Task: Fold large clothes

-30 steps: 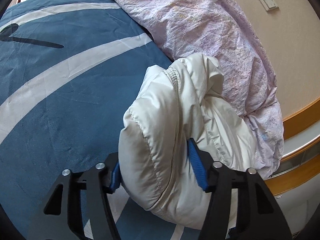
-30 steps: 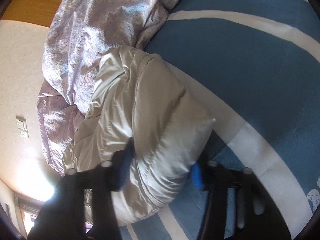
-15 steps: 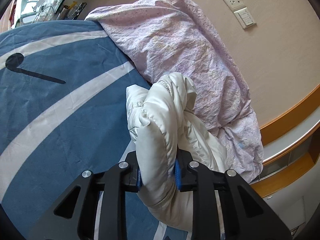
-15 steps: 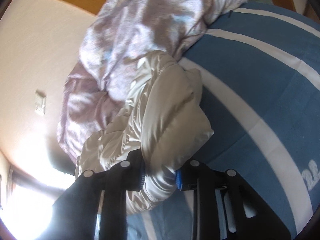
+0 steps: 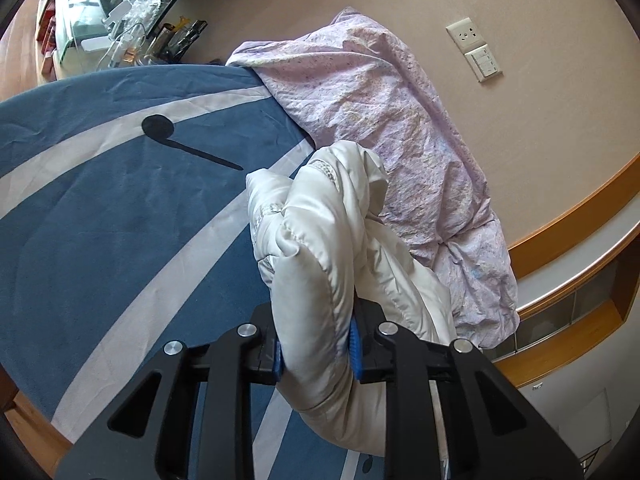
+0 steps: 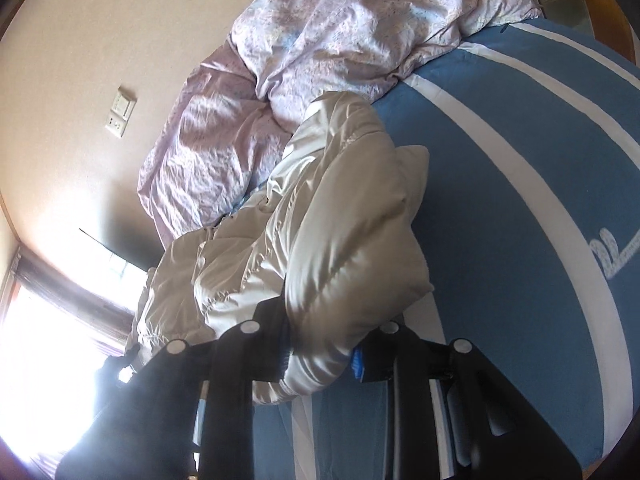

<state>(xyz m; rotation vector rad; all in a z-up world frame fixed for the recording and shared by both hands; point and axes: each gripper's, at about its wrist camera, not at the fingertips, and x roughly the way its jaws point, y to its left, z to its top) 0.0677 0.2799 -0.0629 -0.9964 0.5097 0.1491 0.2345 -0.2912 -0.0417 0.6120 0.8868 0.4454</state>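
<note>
both your left hand-held gripper (image 5: 316,350) and right hand-held gripper (image 6: 322,354) clamp the white jacket (image 5: 320,240), so next spread it flat on the bed (image 5: 100,220).

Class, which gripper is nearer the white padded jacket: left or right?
Neither is nearer: the left gripper and the right gripper are each clamped on a fold of the white padded jacket.

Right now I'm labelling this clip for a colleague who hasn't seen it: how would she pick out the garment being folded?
Start at the bed with the blue cover with white stripes. Along its wall side lies a crumpled lilac quilt, and the white puffer jacket sits bunched against it. Unlike the thin, speckled quilt, it is plain, glossy and padded with stitched seams, and both claws, left and right, clamp it.
</note>
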